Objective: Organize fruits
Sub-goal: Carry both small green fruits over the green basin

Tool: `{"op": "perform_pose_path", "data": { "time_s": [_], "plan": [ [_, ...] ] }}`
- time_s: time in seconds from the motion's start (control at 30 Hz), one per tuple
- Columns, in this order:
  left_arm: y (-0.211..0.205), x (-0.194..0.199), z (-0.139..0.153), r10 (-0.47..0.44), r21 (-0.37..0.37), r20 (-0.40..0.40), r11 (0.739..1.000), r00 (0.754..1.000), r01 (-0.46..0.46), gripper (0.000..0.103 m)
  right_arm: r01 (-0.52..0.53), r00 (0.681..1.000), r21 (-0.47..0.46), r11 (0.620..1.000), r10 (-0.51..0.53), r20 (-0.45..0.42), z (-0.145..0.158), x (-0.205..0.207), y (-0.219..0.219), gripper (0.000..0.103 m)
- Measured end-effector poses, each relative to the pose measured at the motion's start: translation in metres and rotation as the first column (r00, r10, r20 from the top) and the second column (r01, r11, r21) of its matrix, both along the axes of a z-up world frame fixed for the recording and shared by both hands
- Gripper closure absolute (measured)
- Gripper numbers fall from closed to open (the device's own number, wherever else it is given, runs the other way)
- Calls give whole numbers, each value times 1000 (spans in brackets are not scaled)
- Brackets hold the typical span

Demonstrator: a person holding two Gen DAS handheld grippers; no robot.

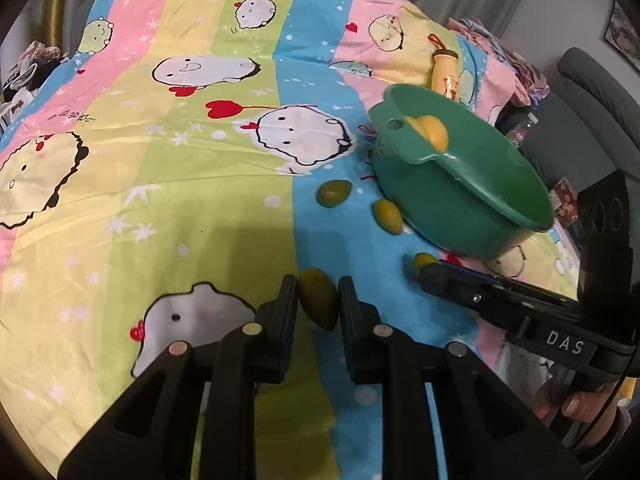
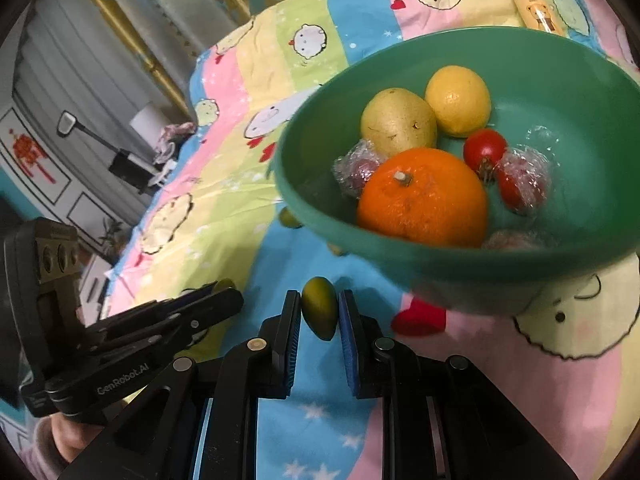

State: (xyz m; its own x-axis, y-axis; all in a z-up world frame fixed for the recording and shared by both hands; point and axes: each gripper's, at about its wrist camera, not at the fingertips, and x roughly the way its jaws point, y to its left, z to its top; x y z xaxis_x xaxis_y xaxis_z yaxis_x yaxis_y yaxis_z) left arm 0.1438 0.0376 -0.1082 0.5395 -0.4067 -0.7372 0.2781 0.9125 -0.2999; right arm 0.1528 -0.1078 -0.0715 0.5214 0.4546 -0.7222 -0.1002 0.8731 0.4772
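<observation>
My left gripper (image 1: 319, 300) is shut on a small green olive-shaped fruit (image 1: 319, 304) just above the bedsheet. My right gripper (image 2: 319, 314) is shut on another green fruit (image 2: 319, 314), also low over the sheet; it shows in the left wrist view (image 1: 425, 266) with its fruit (image 1: 423, 259) at the tips. Two more green fruits (image 1: 334, 193) (image 1: 387, 216) lie on the sheet beside the green bowl (image 1: 460, 216). The bowl (image 2: 580, 92) holds an orange (image 2: 422, 198), a lemon (image 2: 458, 100), a pear (image 2: 398, 122), a tomato (image 2: 485, 150) and plastic-wrapped fruits (image 2: 522, 182).
A colourful cartoon bedsheet (image 1: 160, 160) covers the bed. A cream bottle with a red strap (image 1: 443, 68) lies behind the bowl. Grey curtains hang at the back. Clothes are piled at the bed's left and right edges, and a grey chair (image 1: 592, 92) stands to the right.
</observation>
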Motion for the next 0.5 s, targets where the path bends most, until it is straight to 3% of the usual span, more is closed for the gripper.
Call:
{"op": "perform_pose_path", "data": {
  "time_s": [0.5],
  "plan": [
    [-9,-34,38,-9,-2,61,1000,998,9,83,-62,995,67,996,56,80,40,-32,3,82]
  ]
}}
